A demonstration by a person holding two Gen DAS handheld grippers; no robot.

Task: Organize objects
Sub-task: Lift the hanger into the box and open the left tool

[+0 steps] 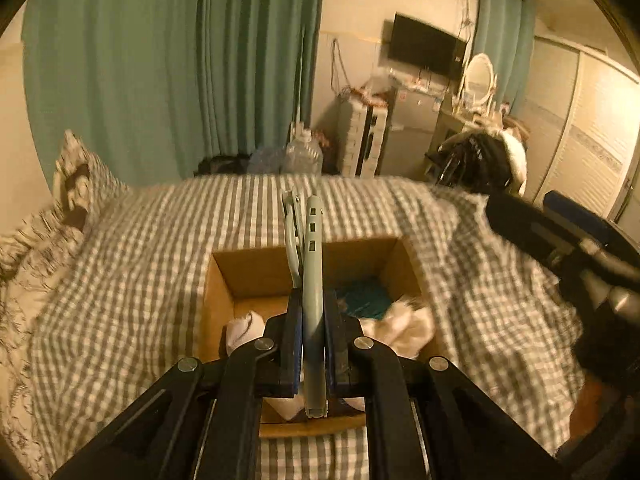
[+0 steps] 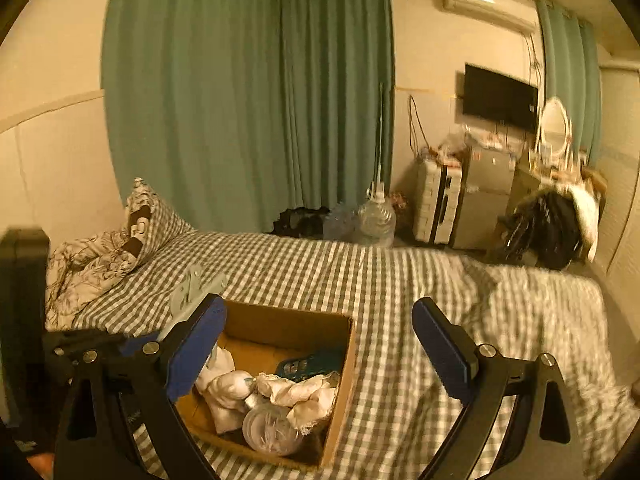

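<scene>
My left gripper [image 1: 313, 320] is shut on a pale green tool with two long handles [image 1: 311, 264], held upright over an open cardboard box [image 1: 248, 276] on the bed. The box holds white cloths [image 2: 228, 392], a teal item [image 2: 308, 364] and a clear round lid [image 2: 272, 428]. The green tool [image 2: 192, 288] also shows in the right wrist view, at the box's left rim. My right gripper [image 2: 320, 344] is open and empty, its left finger over the box's left side and its right finger over the bedspread. It also shows in the left wrist view [image 1: 560, 240].
The box [image 2: 340, 384] sits on a grey checked bedspread [image 2: 400, 300]. Pillows [image 2: 132, 240] lie at the bed's left end. Beyond the bed are green curtains [image 2: 240, 100], water jugs [image 2: 376, 220], a suitcase [image 2: 436, 200], a wall TV [image 2: 500, 96] and a dresser with a mirror [image 2: 554, 128].
</scene>
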